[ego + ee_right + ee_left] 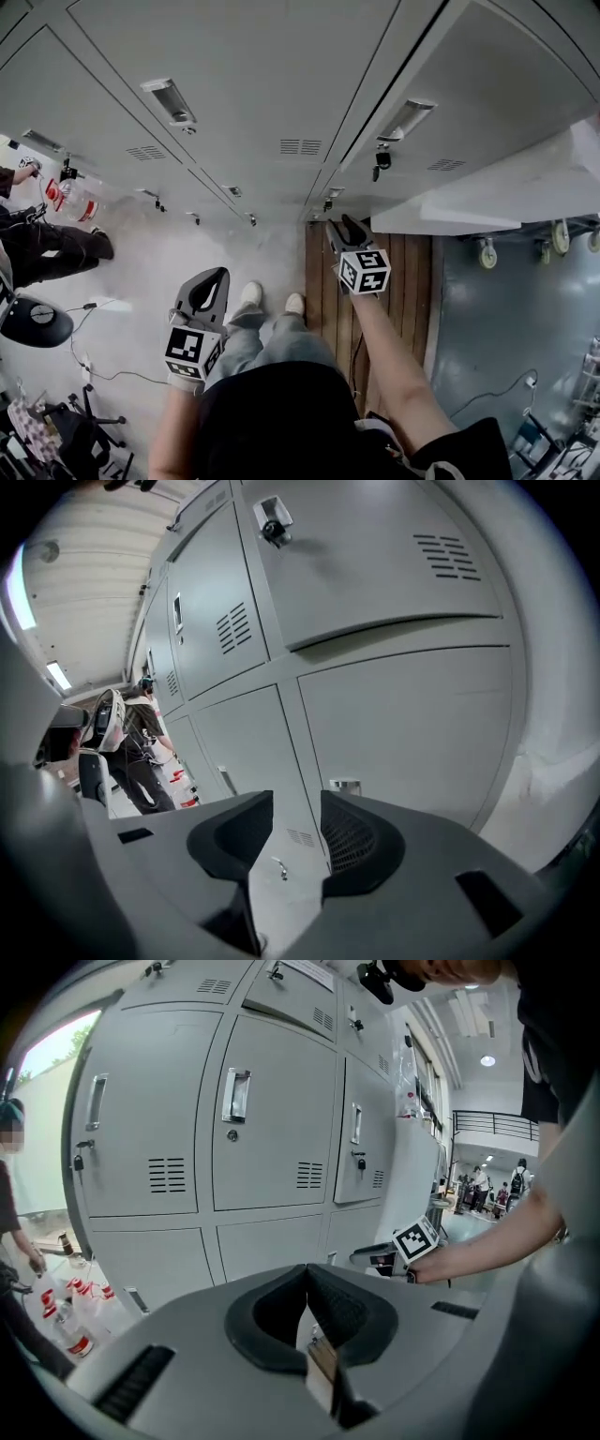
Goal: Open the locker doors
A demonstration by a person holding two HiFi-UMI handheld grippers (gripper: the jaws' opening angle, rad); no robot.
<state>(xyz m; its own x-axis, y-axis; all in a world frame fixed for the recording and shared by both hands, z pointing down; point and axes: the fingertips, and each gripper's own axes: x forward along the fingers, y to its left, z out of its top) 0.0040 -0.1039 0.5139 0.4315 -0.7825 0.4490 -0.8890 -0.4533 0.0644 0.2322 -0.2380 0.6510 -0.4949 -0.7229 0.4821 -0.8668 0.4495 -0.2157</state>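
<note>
Left claw (214, 277) closed, empty; right claw (343, 227) parted, empty; both pointing forward, slightly downward.

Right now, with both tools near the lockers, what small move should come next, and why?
Probably ease the right tool forward onto the metal handle of the lower locker door: its jaws stand apart and empty, aimed just beside that handle, and the door looks shut.

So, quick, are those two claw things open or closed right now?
Left gripper: closed, empty.
Right gripper: open, holding nothing.
</note>
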